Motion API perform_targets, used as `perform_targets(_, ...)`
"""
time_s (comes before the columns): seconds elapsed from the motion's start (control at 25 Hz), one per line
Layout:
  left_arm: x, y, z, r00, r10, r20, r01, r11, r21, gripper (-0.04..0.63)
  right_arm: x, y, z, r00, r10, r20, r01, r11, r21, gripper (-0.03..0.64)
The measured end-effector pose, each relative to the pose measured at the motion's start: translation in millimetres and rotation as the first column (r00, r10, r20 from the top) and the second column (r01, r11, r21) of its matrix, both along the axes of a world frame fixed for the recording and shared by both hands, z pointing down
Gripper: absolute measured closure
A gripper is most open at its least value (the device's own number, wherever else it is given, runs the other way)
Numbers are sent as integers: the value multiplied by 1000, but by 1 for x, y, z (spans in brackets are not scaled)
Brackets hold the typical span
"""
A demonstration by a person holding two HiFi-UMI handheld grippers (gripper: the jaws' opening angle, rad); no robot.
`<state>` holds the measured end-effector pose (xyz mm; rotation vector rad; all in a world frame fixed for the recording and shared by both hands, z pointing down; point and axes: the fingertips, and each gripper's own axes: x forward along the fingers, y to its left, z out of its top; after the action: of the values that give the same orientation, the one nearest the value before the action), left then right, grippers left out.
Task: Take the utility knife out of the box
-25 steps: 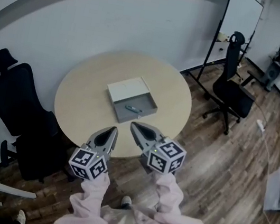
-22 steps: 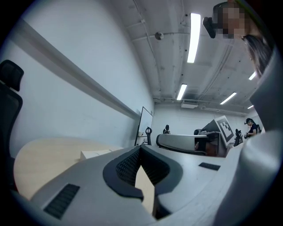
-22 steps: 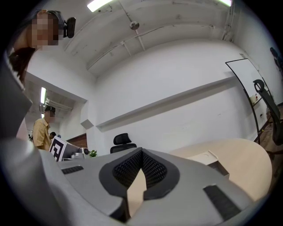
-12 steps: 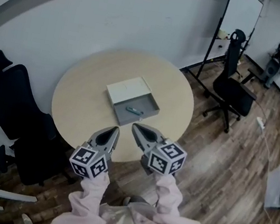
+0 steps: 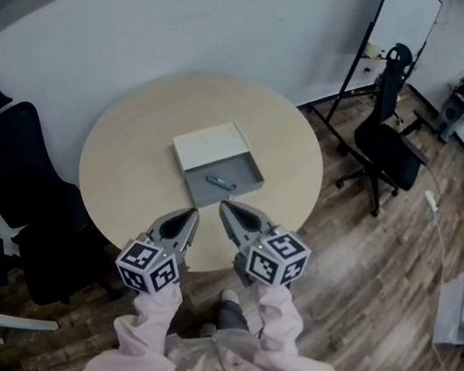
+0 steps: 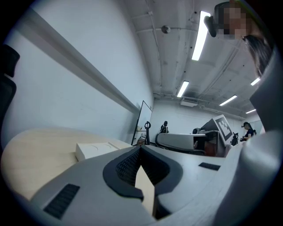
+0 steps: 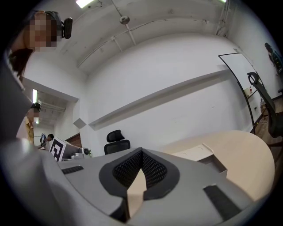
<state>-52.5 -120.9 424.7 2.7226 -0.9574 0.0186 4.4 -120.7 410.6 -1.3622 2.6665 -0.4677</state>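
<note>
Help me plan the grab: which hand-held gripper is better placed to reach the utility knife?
Right, probably: the right hand-held gripper sits nearer the utility knife in the box than the left hand-held gripper. Both are shut, empty.

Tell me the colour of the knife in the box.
The knife is teal, seen best in the head view.

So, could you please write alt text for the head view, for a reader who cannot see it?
Seen from above, a person holds a left claw and a right claw, both shut and empty, over the near edge of a round pale table. On the table lies an open grey box with a small teal utility knife inside.
</note>
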Motion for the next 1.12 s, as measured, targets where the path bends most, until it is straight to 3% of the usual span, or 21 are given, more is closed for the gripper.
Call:
perform_targets(0.56, 11, -73, 8, 998, -68, -6, 68, 997, -40, 586, 10, -82, 4, 996, -88, -29, 87, 995, -47, 620)
perform_targets(1.12, 17, -112, 27, 989, -145, -3, 144, 984, -104, 586, 15, -131, 26, 986, -162, -34, 156, 980, -125, 620)
